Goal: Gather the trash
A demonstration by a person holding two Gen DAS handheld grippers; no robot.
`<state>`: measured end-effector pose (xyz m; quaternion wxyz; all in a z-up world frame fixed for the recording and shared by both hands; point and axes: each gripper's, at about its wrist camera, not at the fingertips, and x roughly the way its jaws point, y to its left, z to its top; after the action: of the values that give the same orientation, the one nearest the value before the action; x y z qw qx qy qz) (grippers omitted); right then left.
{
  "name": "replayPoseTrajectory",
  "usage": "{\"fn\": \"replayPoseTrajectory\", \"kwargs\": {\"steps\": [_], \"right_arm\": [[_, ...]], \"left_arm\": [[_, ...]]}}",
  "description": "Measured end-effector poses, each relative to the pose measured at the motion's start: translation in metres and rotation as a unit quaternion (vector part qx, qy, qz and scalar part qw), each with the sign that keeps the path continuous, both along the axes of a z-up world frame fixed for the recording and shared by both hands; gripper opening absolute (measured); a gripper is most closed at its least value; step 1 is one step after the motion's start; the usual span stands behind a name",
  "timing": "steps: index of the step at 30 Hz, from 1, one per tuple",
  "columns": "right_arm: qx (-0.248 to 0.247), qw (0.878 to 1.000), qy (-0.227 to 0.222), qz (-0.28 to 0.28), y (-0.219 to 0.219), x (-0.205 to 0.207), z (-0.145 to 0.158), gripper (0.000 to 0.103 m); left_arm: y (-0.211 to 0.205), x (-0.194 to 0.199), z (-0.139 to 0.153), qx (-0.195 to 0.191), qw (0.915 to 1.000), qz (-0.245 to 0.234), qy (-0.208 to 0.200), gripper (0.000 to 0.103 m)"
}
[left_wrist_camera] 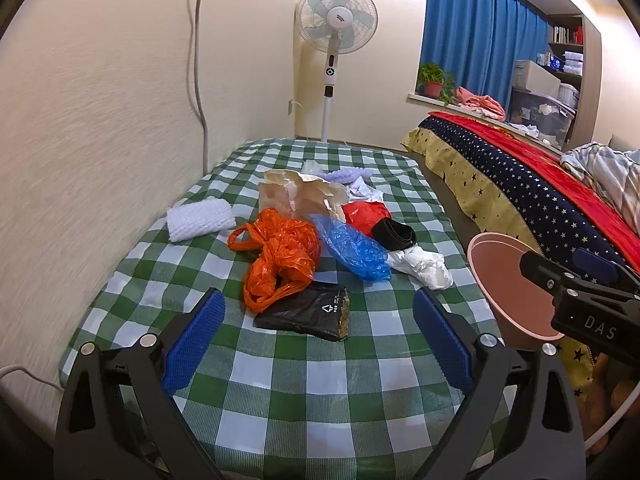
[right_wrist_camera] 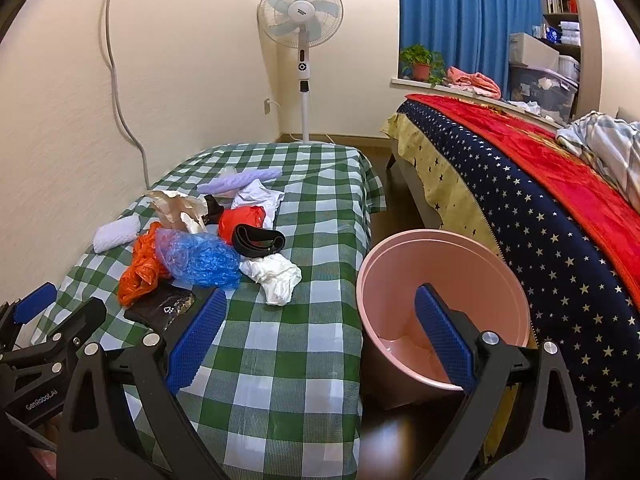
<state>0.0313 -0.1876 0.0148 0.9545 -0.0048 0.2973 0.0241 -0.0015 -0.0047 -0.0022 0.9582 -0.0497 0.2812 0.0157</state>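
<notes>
Two hand-held grippers are hovering over a checked table (left_wrist_camera: 304,392) strewn with trash. The left gripper (left_wrist_camera: 316,340) is holding its blue pads (left_wrist_camera: 196,340) spread wide and empty, and is pointing toward 12 o'clock at the heap; the black packet (left_wrist_camera: 306,312) is lying nearest, just beyond the fingertips, and is partly tucked under the orange bag (left_wrist_camera: 280,256), so it is probably the easiest first pick. Beyond these, the blue bag (left_wrist_camera: 352,250) is sitting at 1 o'clock, the white wad (left_wrist_camera: 424,266) at 2 o'clock beside a black loop (left_wrist_camera: 394,234), the red bag (left_wrist_camera: 366,214) and tan paper (left_wrist_camera: 304,196) farther back, and a foam sheet (left_wrist_camera: 200,220) apart at 10 o'clock. The right gripper (right_wrist_camera: 320,340) is likewise gaping wide and carrying nothing; in its own view its right pad (right_wrist_camera: 444,340) is overlapping the mouth of the pink bin (right_wrist_camera: 400,248), which is standing on the floor at 3 o'clock, wedged between the table edge and the bed (right_wrist_camera: 560,220). The bin is looking empty inside, suggesting that collection is not yet under way. Its placement hard against the table is likely shortening each carry, since any piece lifted from the heap is needing only a short swing rightward before release. The thin bags are likely to crumple and drag neighbours when pinched.
</notes>
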Motion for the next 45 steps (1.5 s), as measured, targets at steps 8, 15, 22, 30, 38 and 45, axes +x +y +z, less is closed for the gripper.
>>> {"fn": "replayPoseTrajectory", "kwargs": {"steps": [8, 15, 22, 30, 38, 45], "right_arm": [[-0.003, 1.000, 0.000, 0.003, 0.002, -0.001, 0.000, 0.093], [-0.005, 1.000, -0.002, 0.003, 0.003, 0.000, 0.001, 0.093], [-0.005, 1.000, -0.003, 0.004, 0.004, -0.001, 0.001, 0.093], [-0.005, 1.000, -0.002, 0.004, 0.003, -0.001, 0.001, 0.093], [0.000, 1.000, -0.002, 0.008, 0.005, -0.001, 0.001, 0.093], [0.029, 0.999, 0.016, 0.024, 0.001, 0.010, -0.005, 0.067]], "left_arm": [[0.001, 0.001, 0.000, 0.000, 1.0000, -0.001, 0.000, 0.091], [0.001, 0.001, 0.000, -0.002, 1.0000, -0.001, 0.001, 0.091], [0.001, 0.001, 0.000, -0.002, 1.0000, -0.001, 0.001, 0.091], [0.002, 0.001, 0.000, -0.002, 1.0000, -0.001, 0.001, 0.091], [0.002, 0.002, 0.001, -0.003, 1.0000, -0.001, 0.001, 0.091], [0.011, 0.005, 0.004, -0.009, 0.9998, 0.019, -0.002, 0.080]]}}
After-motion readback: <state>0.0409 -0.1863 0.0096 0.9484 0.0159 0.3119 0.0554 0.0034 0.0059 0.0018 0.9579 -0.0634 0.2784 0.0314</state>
